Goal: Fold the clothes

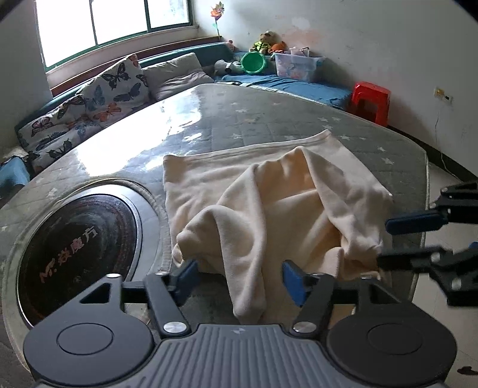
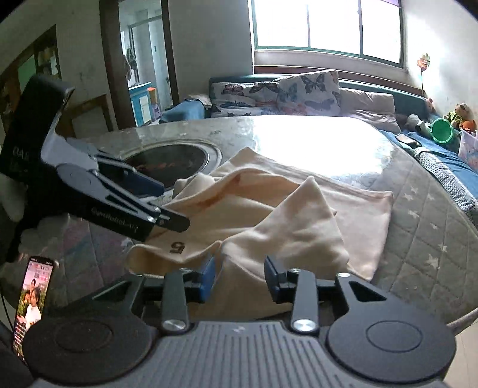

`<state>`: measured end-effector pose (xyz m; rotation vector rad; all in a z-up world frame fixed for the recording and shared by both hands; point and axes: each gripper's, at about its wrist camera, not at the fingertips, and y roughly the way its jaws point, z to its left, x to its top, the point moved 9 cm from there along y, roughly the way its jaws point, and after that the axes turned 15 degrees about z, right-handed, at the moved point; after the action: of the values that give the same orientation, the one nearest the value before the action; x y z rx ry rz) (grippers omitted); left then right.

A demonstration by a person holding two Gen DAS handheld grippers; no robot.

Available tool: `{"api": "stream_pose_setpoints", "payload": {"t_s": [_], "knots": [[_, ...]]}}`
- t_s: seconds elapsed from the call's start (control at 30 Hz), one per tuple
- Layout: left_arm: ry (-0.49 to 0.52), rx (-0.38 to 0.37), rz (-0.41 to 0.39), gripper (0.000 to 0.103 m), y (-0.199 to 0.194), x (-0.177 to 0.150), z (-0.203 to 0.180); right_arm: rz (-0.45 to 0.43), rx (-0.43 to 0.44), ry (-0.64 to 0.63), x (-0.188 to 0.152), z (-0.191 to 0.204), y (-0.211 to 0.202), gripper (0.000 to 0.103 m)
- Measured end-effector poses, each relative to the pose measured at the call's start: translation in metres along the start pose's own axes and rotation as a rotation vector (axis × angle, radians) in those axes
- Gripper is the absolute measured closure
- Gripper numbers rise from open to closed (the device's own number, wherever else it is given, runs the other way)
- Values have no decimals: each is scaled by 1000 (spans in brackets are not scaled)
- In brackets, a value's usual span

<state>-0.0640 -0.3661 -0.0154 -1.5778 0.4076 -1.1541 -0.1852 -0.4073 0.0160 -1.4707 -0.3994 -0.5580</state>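
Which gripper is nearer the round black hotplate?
Left. The left gripper sits just right of the hotplate; the right gripper is farther, across the cream garment.

Daylight from the overexposed window (image 2: 325, 24) glares off the glossy tabletop (image 2: 313, 146); fisheye curvature bends edges, corners vignetted.

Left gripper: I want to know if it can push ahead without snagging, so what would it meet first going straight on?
The left gripper, jaws open, would likely run straight into the bunched fold of the cream garment lying right ahead on the quilted table cover. Depth is hard to judge through the fisheye.
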Motion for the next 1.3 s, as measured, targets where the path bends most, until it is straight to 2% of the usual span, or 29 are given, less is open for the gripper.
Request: {"api": "stream_pose_setpoints", "payload": {"t_s": [0.1,0.47,1.3], "knots": [[0,4,-1,29,-1,-1,-1,3,-7,-1,-1,2,2,61],[4,44,-32,15,-16,-11,-4,-3,-28,-11,-6,15,-3,50],[35,77,-20,8,-22,-37,-19,10,-46,-31,-19,32,-6,40]]}}
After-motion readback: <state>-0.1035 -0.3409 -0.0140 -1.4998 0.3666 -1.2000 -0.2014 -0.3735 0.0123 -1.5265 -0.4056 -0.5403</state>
